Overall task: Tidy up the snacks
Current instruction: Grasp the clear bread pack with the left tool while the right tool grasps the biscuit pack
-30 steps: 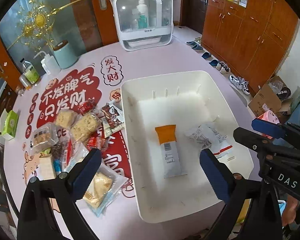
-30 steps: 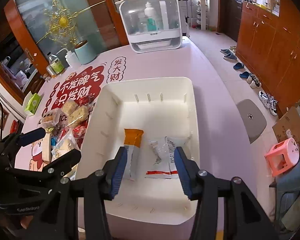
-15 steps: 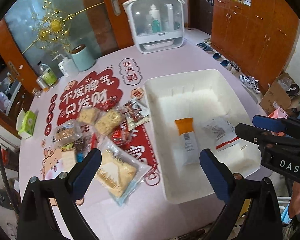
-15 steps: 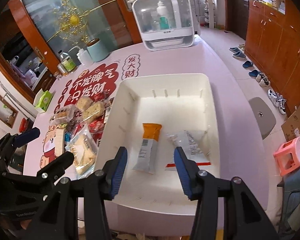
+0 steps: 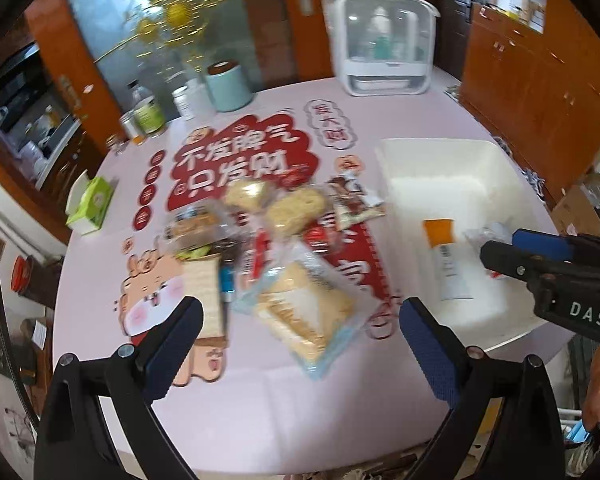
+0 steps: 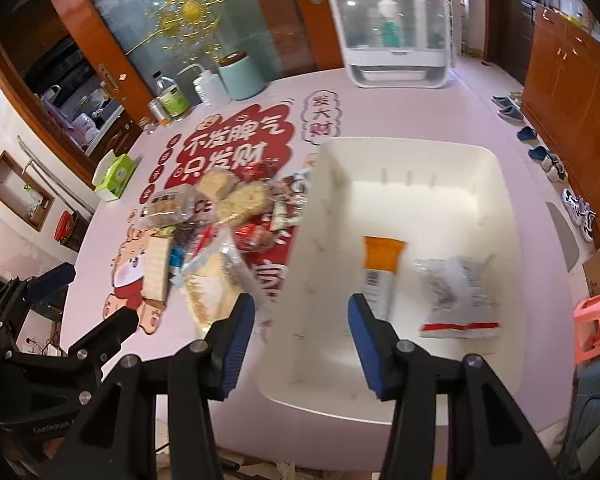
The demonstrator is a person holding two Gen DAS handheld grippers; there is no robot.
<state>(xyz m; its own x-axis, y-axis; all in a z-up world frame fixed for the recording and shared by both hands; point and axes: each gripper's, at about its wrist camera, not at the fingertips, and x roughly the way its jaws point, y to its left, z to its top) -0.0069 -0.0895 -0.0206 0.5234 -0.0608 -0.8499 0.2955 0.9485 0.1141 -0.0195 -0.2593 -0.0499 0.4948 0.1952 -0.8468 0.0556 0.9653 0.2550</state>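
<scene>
**Both tongs empty above the snack desk**

The left tongs [image 5: 300, 344] hang wide apart over the near edge of the pink desk [image 5: 260, 412], gripping nothing. Ahead of them lies the snack pile [image 5: 268, 240] on the red printed mat: a large clear bag of crackers [image 5: 306, 312] nearest, round rice cakes [image 5: 296, 210] farther back, and smaller wrapped pieces that are too blurred to name.

The right tongs [image 6: 302, 344] are also spread and hold nothing; they hover over the near left corner of the white bin [image 6: 408, 152], one finger outside its wall, the other above its floor. Inside the bin lie two snacks side by side: an orange-topped packet [image 6: 380, 268] and, just to its right, a crinkled clear packet [image 6: 456, 300] with a red stripe.

A white cabinet [image 6: 392, 28] stands at the desk's far end.
</scene>
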